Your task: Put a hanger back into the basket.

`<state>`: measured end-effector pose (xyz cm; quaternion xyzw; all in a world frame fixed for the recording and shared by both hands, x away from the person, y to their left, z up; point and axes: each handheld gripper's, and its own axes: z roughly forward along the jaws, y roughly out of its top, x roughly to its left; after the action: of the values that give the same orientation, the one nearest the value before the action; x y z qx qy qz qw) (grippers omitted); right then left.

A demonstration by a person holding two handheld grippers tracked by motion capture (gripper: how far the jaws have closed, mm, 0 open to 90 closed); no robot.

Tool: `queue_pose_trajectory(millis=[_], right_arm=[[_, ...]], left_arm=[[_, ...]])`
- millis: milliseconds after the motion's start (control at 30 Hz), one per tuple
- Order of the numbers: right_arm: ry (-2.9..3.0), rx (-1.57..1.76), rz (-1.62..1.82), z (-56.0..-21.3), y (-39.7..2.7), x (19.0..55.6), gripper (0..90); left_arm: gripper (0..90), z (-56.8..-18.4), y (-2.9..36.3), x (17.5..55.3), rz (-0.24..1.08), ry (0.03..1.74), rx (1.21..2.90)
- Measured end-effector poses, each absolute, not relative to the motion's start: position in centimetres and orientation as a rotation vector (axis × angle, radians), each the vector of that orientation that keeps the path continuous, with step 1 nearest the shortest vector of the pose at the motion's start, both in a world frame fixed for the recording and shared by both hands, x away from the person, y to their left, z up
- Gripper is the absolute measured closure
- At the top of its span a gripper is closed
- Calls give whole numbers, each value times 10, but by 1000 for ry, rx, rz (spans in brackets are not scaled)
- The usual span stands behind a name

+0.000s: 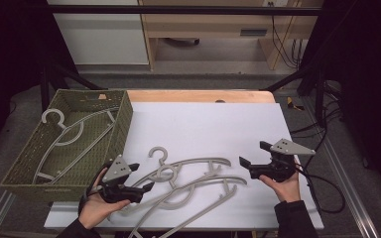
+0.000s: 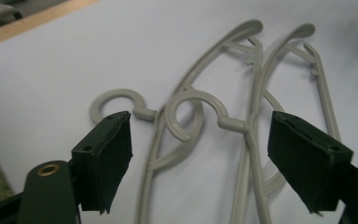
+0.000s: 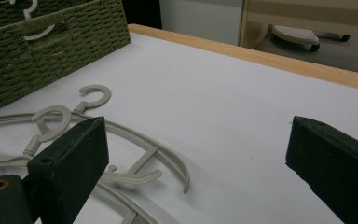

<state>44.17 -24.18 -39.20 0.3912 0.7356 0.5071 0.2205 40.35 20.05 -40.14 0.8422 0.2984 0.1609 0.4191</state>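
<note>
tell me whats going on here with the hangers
A person is working with a gripper in each hand. The left gripper is open over two hangers lying overlapped on the white mat, their necks between its jaws, not gripped. The right gripper is open above bare mat. One hanger lies in the basket.

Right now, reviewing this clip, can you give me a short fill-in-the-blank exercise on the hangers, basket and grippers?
1. The number of grey hangers lying on the white mat is ____.
2. One more hanger lies inside the green woven ____.
3. The left gripper has its jaws ____, either side of the hanger necks.
4. The right gripper holds ____.

Missing words: two; basket; open; nothing
</note>
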Motion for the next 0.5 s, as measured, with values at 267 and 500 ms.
queue_pose_trajectory(millis=[267,500], right_arm=[[2045,1073,1401,-392,-241,441,61],[2054,1072,1396,-393,-238,442,62]], left_arm=[[339,-421,176,400,307,712,2224],[478,-434,161,400,237,695,2317]])
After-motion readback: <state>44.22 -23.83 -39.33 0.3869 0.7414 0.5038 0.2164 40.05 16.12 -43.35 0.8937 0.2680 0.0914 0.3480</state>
